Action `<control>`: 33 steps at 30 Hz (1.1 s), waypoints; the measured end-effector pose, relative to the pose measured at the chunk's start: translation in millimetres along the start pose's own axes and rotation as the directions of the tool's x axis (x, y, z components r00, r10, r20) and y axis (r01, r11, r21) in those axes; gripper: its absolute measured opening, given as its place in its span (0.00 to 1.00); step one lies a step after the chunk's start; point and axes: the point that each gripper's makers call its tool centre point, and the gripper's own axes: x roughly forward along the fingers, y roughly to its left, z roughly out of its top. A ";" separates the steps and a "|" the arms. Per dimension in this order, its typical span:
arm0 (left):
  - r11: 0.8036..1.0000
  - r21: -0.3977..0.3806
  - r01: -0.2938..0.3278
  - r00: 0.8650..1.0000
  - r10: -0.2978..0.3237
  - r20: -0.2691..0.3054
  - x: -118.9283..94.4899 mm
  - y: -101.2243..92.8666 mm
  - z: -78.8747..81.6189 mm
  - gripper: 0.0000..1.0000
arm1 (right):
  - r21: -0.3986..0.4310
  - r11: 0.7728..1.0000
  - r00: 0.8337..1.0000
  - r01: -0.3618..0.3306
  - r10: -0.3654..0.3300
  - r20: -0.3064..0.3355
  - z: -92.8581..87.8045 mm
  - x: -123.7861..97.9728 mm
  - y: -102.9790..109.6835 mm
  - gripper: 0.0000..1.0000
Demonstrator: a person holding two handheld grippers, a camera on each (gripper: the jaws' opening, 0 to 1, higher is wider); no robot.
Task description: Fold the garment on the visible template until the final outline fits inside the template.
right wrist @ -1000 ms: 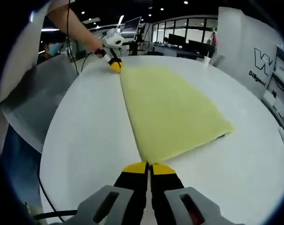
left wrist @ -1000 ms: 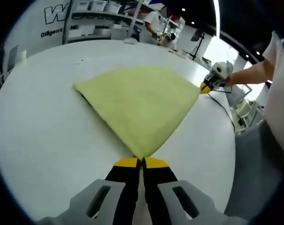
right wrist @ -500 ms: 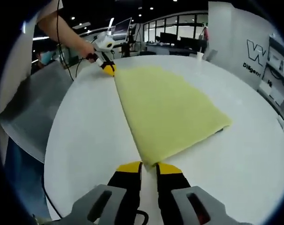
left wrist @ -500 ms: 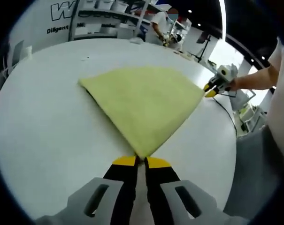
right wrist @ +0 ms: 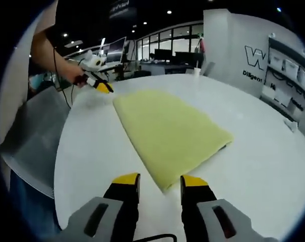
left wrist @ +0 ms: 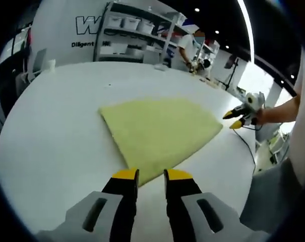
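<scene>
Left gripper view: my left gripper (left wrist: 150, 175) has its jaws spread, the corner of the folded yellow garment (left wrist: 160, 132) just beyond them on the white table (left wrist: 51, 146). Farther off I see my right gripper (left wrist: 234, 119), jaws apart, clear of the cloth.

The folded garment (left wrist: 160, 133) lies flat on the round table (left wrist: 51, 141), about in its middle; its near corner points between the parted jaws of the left gripper (left wrist: 151, 175), which stands just before it. In the right gripper view the right gripper (right wrist: 160, 180) stands likewise before the garment's opposite corner; shelves (left wrist: 132, 33) stand behind the table.
</scene>
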 end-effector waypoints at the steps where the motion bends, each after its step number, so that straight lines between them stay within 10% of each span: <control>1: 1.000 0.001 0.001 1.000 -0.001 0.007 0.9 -4.8 1.3 0.24 | -0.008 1.000 1.000 0.016 -0.016 0.006 1.4 -0.2 1.5 0.28; 22: 0.995 0.019 -0.096 0.995 0.095 0.036 -7.8 -35.6 -4.4 0.84 | 0.107 0.987 0.992 0.117 -0.121 0.031 8.7 -4.5 38.7 0.65; 33: 0.992 0.041 -0.119 0.990 0.116 0.078 -31.6 -53.5 -3.7 0.93 | 0.144 0.979 0.988 0.145 -0.150 0.024 26.5 -22.1 53.1 0.88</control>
